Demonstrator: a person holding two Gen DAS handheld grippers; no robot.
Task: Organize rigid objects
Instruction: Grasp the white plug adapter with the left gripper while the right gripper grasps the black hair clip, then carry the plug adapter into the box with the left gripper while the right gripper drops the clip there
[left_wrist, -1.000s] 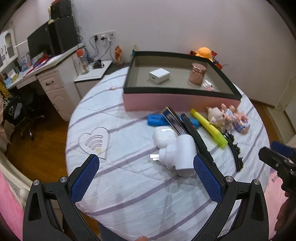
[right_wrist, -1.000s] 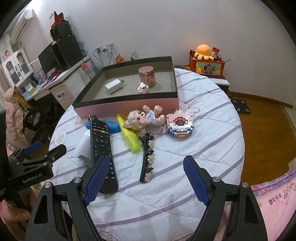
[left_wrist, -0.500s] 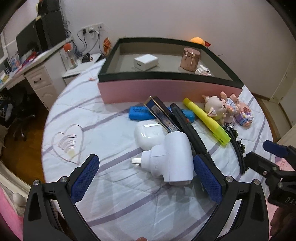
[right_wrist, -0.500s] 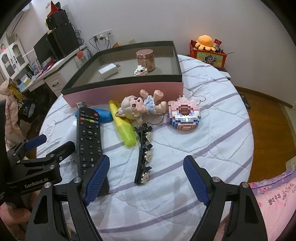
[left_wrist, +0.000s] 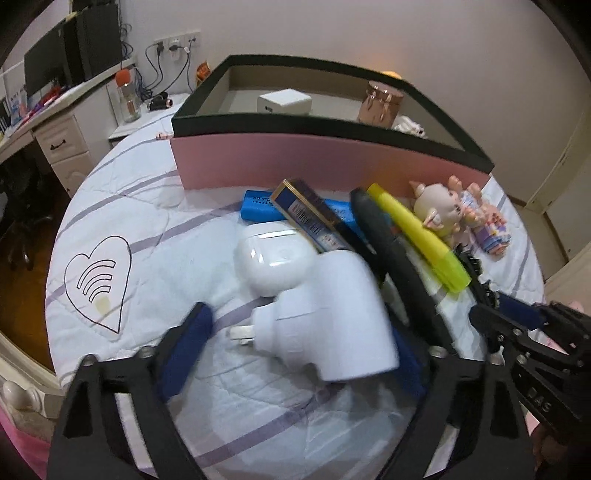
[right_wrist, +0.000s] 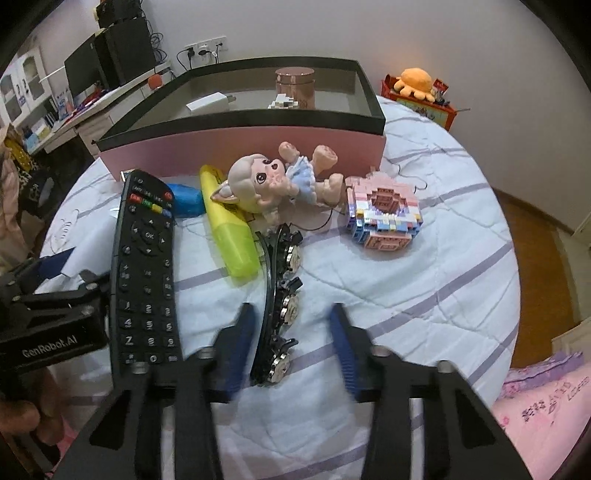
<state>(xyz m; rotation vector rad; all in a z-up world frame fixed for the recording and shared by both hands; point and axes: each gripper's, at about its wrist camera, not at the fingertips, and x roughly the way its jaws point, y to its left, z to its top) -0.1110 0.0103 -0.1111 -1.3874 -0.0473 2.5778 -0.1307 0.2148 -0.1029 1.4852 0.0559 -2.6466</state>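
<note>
Rigid objects mostly lie outside the pink box (right_wrist: 258, 144); three sit inside. Left gripper (left_wrist: 295, 347) straddles the white plug adapter (left_wrist: 332, 314), right gripper (right_wrist: 291, 347) the hair clip (right_wrist: 280, 302), fingers apart.

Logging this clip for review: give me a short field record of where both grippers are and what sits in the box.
left gripper: open, around the white plug adapter
right gripper: open, around the black hair clip
box: holds white charger, copper jar, small block piece
on table: remote, yellow highlighter, doll
</note>
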